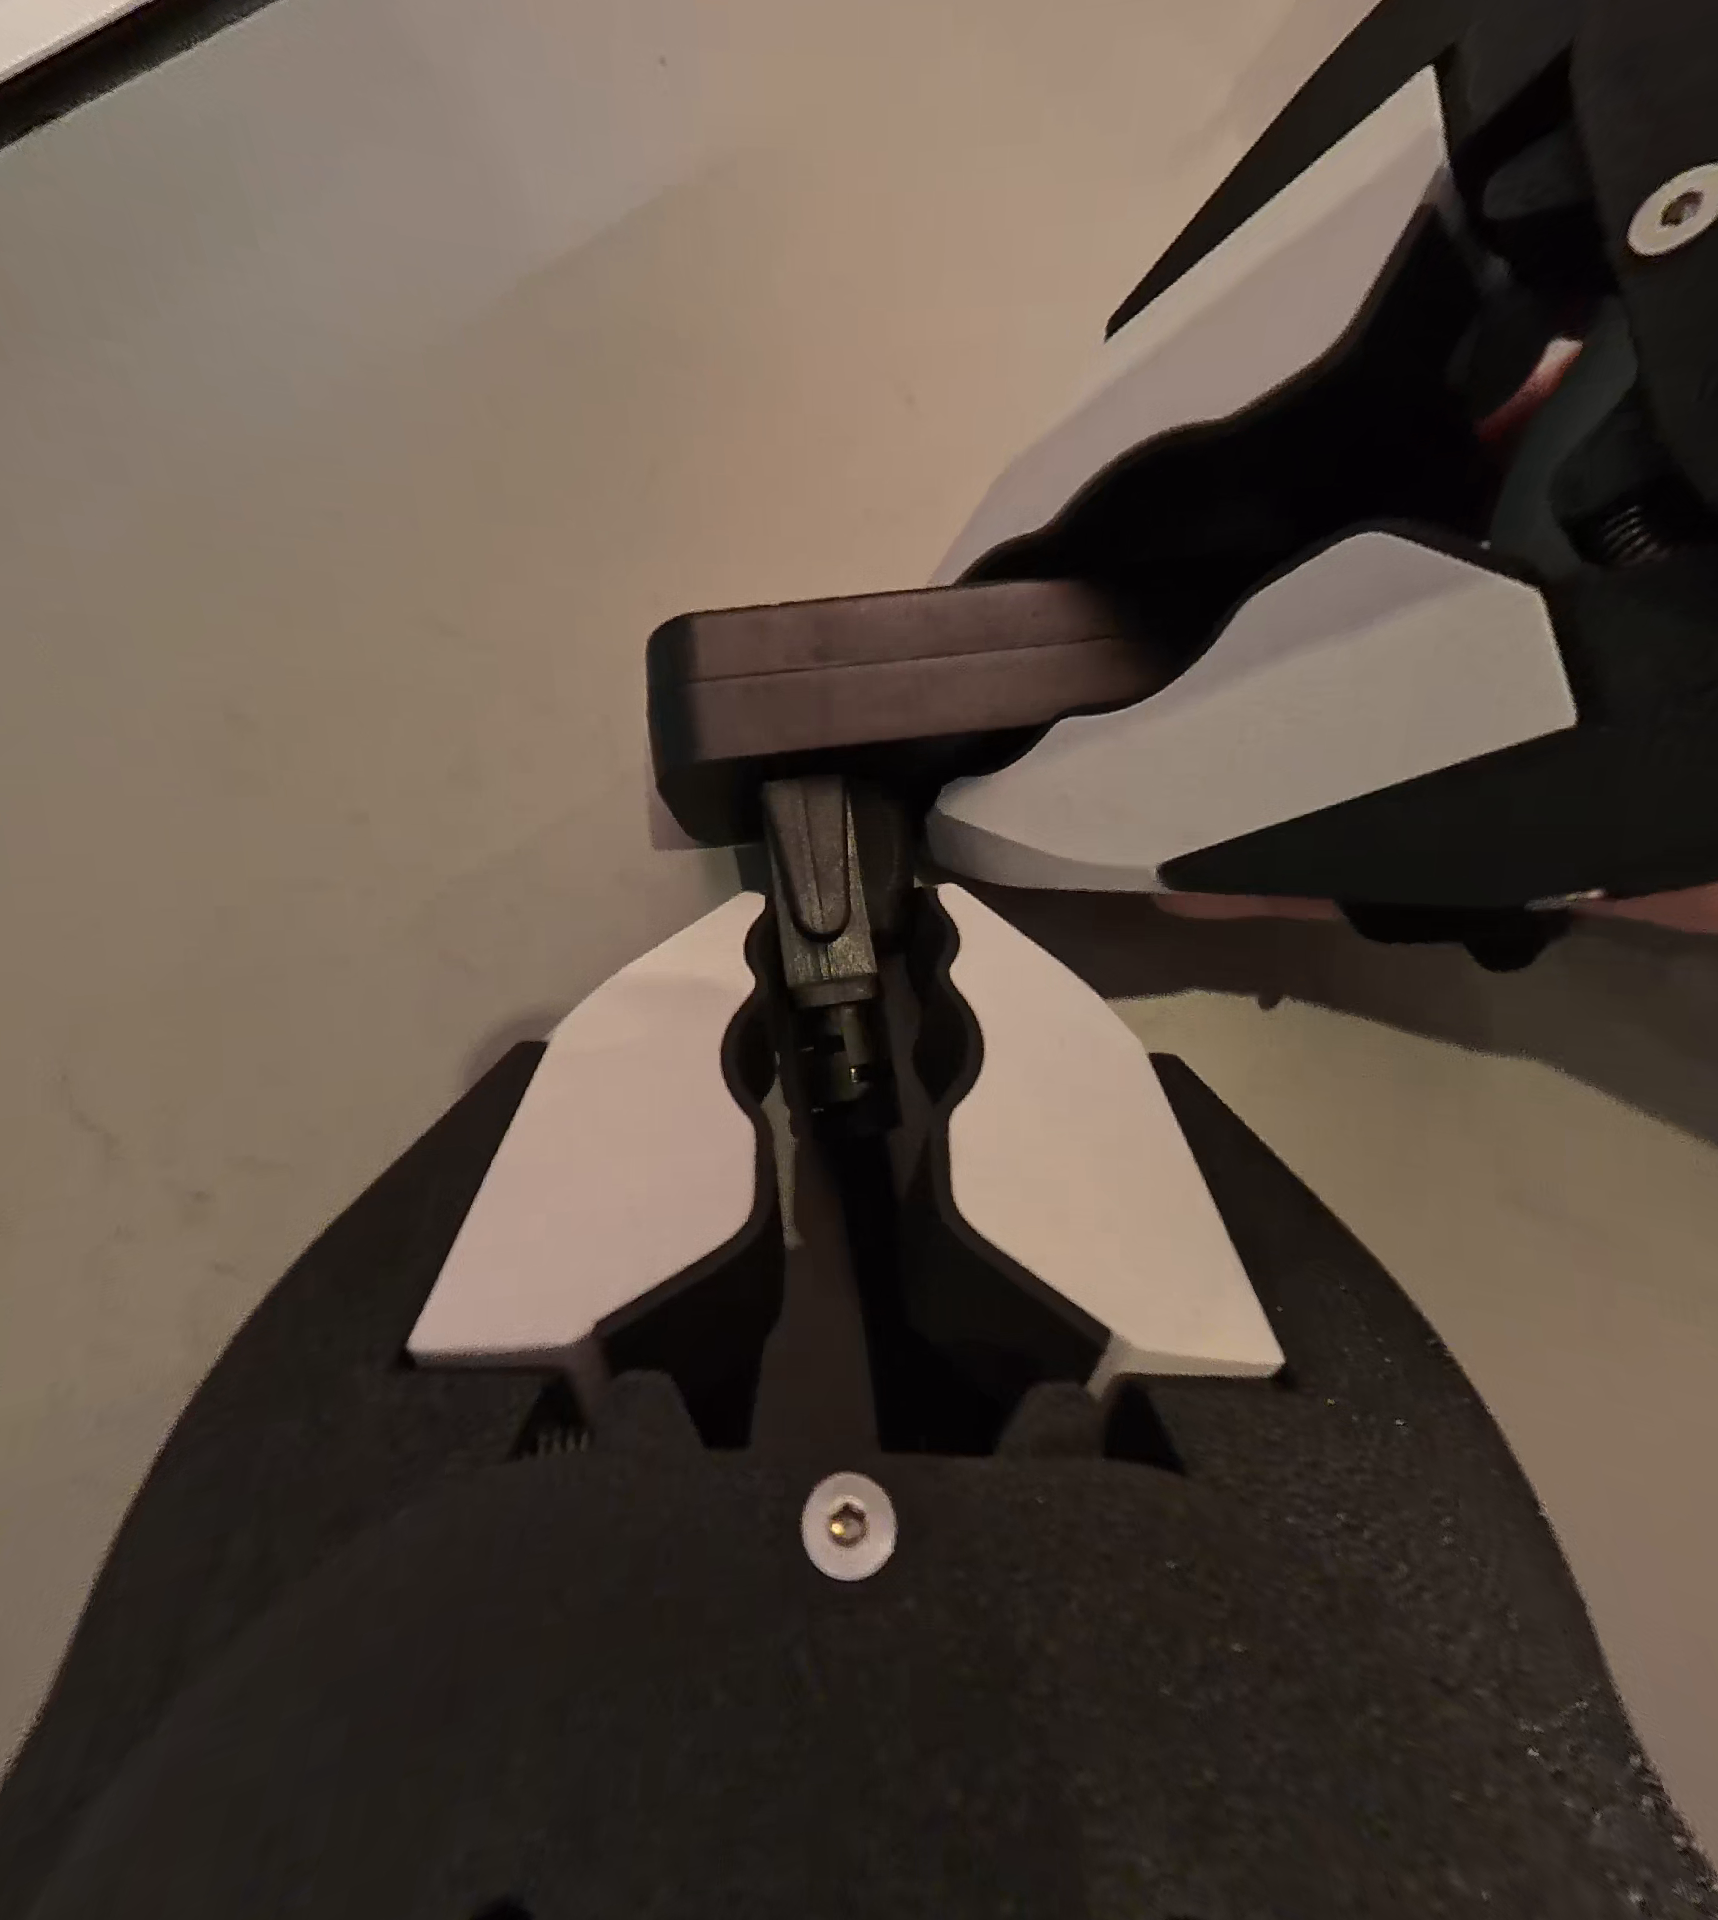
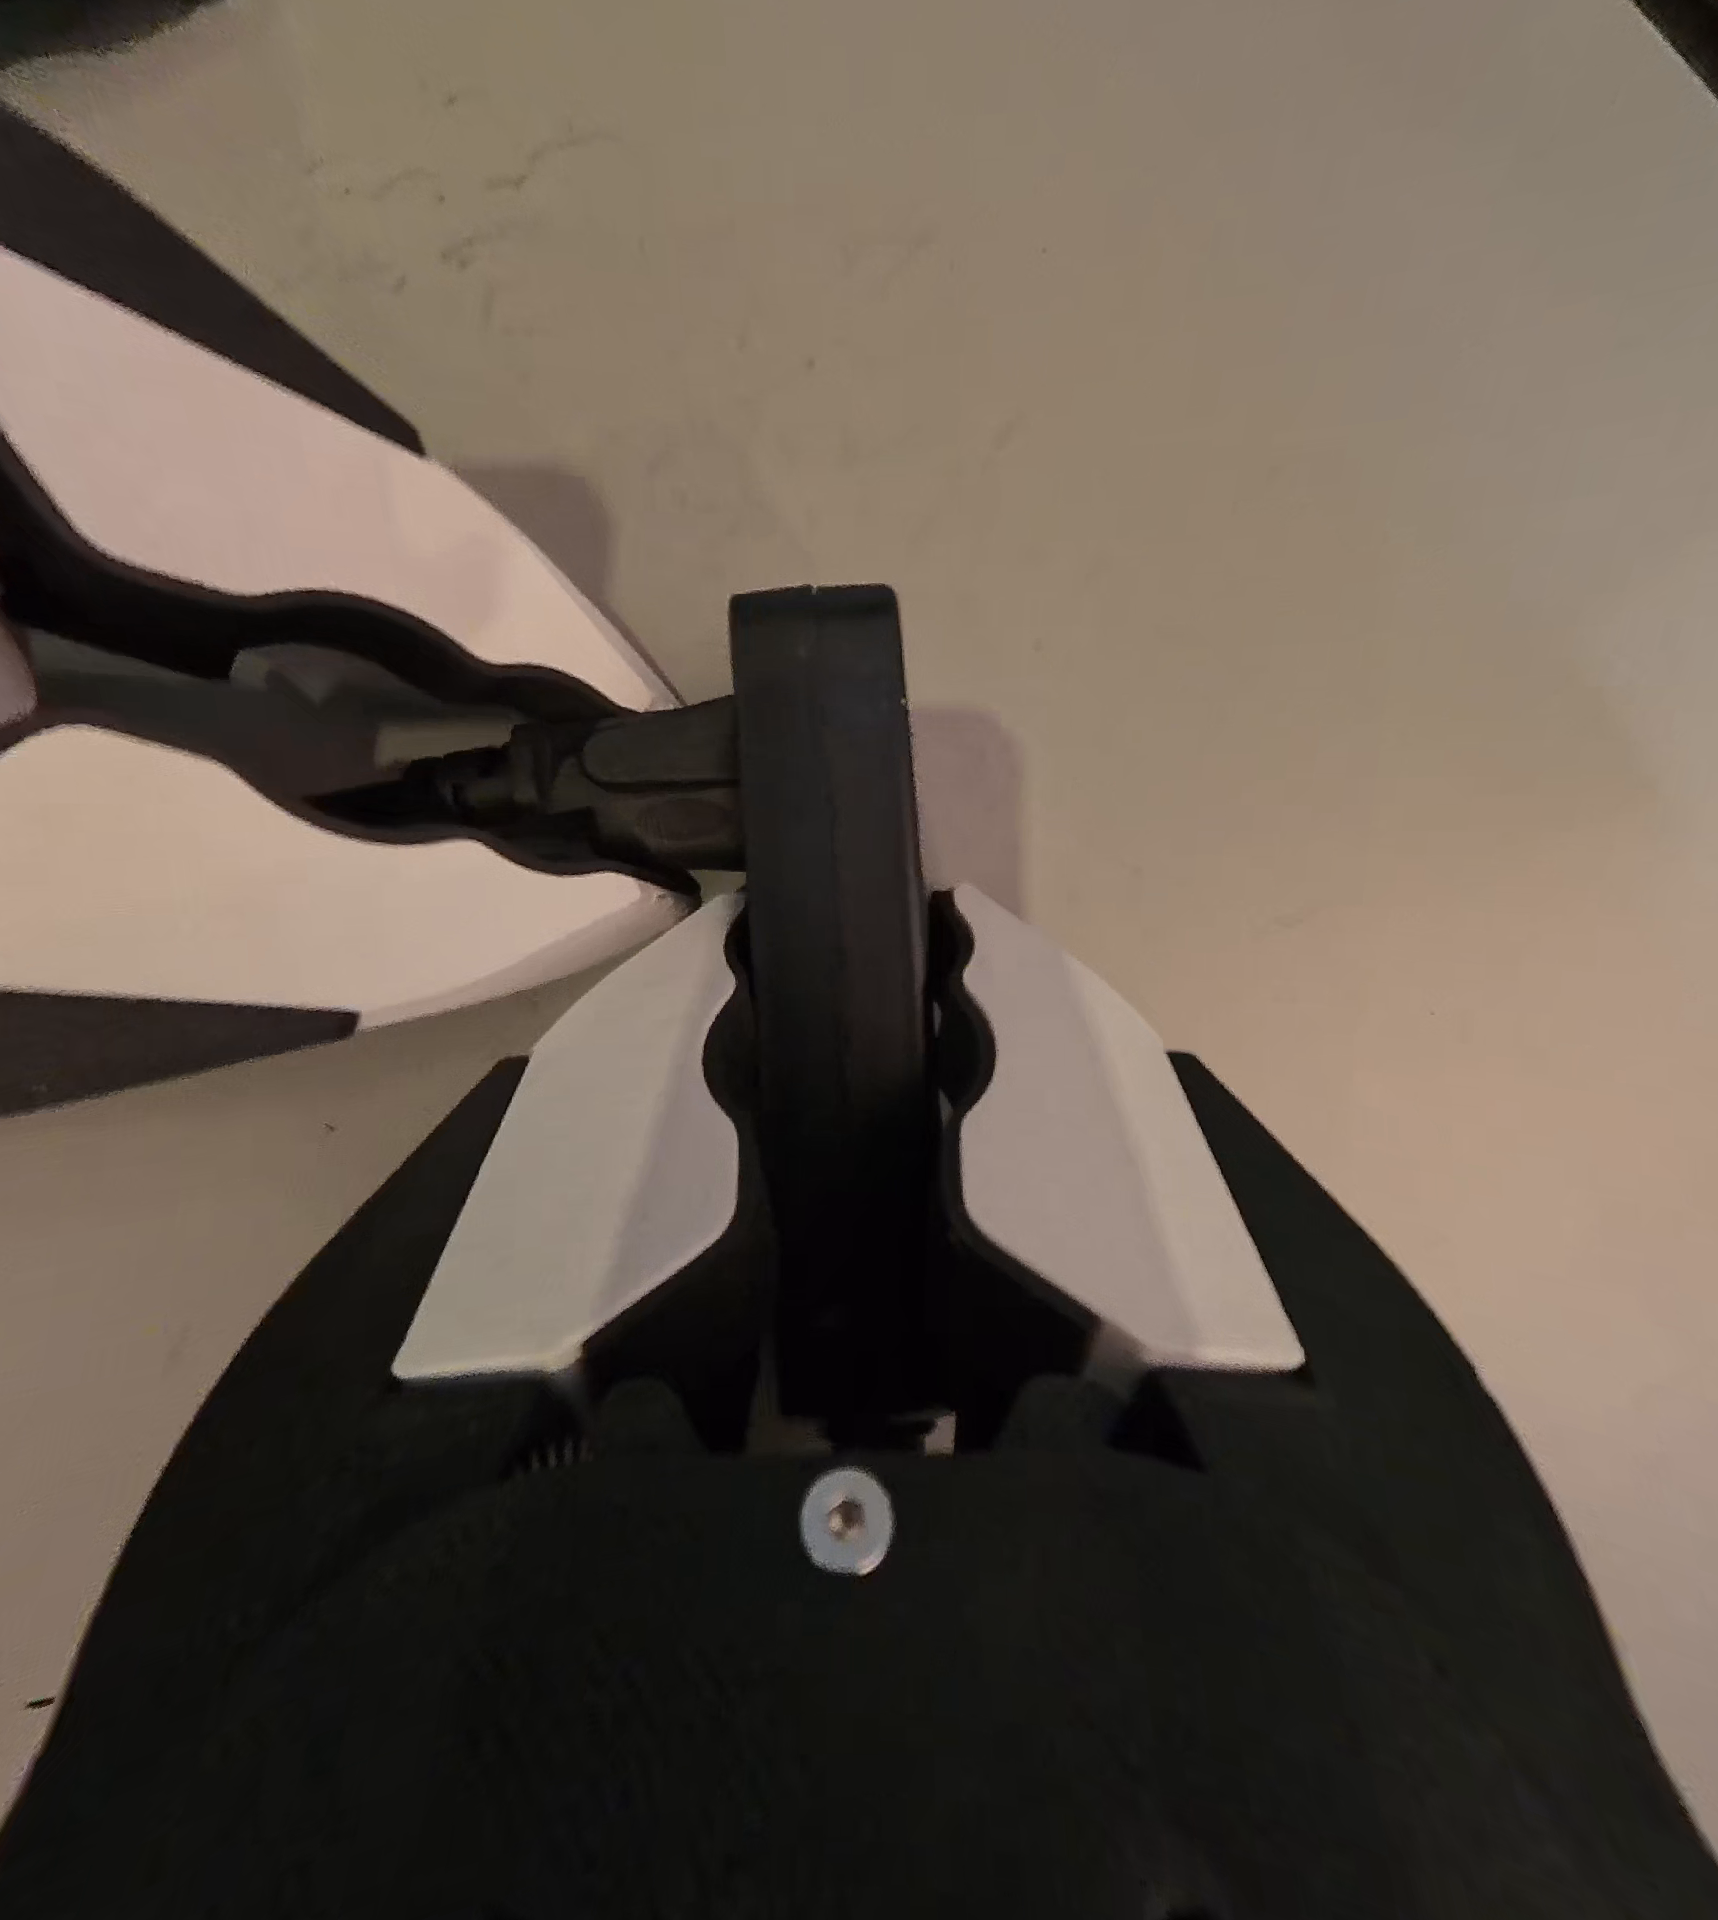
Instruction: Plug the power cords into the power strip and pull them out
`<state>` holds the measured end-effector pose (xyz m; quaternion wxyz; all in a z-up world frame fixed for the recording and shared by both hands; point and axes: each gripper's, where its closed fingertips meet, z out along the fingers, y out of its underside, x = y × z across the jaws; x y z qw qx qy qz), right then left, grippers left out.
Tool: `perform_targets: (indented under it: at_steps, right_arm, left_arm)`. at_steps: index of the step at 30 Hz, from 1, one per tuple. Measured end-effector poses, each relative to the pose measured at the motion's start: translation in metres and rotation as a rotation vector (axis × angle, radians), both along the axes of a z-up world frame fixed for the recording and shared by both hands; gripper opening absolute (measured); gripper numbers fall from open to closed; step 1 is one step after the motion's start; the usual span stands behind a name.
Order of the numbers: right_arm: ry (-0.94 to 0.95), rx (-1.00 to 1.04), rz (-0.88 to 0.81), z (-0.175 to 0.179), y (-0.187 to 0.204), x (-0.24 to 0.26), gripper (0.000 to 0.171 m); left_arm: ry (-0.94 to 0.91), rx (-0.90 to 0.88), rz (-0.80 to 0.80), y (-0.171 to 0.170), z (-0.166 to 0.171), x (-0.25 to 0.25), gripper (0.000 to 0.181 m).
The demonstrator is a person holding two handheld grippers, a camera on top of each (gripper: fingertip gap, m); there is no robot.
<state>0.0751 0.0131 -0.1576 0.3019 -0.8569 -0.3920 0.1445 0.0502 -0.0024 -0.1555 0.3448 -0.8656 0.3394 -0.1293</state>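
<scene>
no readable text or markings

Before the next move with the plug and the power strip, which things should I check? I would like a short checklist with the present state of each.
1. Left gripper shut on the plug: ok, both fingers press its sides.
2. Right gripper shut on the power strip: ok, the black body sits between its fingers.
3. Plug meets the power strip: ok, its front end touches the strip's face.
4. Plug fully seated: cannot tell, the prongs are hidden.
5. Cord free behind the plug: cannot tell, it runs back between the left fingers.
6. The two grippers apart: not ok, their fingertips nearly touch beside the strip.
</scene>
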Motion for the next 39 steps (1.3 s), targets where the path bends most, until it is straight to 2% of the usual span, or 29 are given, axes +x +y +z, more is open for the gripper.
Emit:
perform_targets:
  at_steps: [4,9,14,17,21,23,29,35,37,39]
  right_arm:
    - [0.013,-0.003,0.002,0.001,-0.001,-0.002,0.033]
    - [0.026,-0.013,0.104,0.001,-0.006,0.001,0.033]
    - [0.046,0.001,0.163,0.001,-0.011,0.001,0.034]
    - [0.058,0.016,0.138,0.002,-0.010,0.000,0.033]
    - [0.006,0.028,0.076,0.001,-0.008,-0.002,0.032]
    - [-0.005,0.028,0.068,0.001,-0.007,-0.002,0.032]
    - [0.011,0.016,0.152,0.001,-0.015,0.002,0.033]
    - [-0.012,0.048,0.070,0.001,-0.008,-0.006,0.033]
    - [0.022,0.033,0.136,0.001,-0.015,-0.005,0.033]
    - [0.033,0.043,0.155,0.001,-0.020,-0.006,0.034]
  left_arm:
    - [0.004,-0.002,0.048,-0.001,0.000,0.000,0.023]
    - [-0.072,-0.043,-0.127,-0.005,0.002,0.002,0.024]
    - [-0.116,-0.081,-0.196,-0.009,0.003,0.001,0.024]
    - [-0.115,-0.081,-0.192,-0.009,0.003,0.001,0.023]
    - [-0.008,0.004,-0.100,-0.007,0.000,0.000,0.022]
    - [0.000,-0.008,-0.084,-0.006,0.000,0.001,0.022]
    - [-0.093,-0.077,-0.173,-0.018,0.002,-0.001,0.021]
    - [0.007,-0.002,-0.099,-0.012,0.000,-0.006,0.019]
    - [-0.065,-0.054,-0.179,-0.020,0.002,-0.007,0.021]
    - [-0.077,-0.072,-0.170,-0.021,0.001,-0.008,0.020]
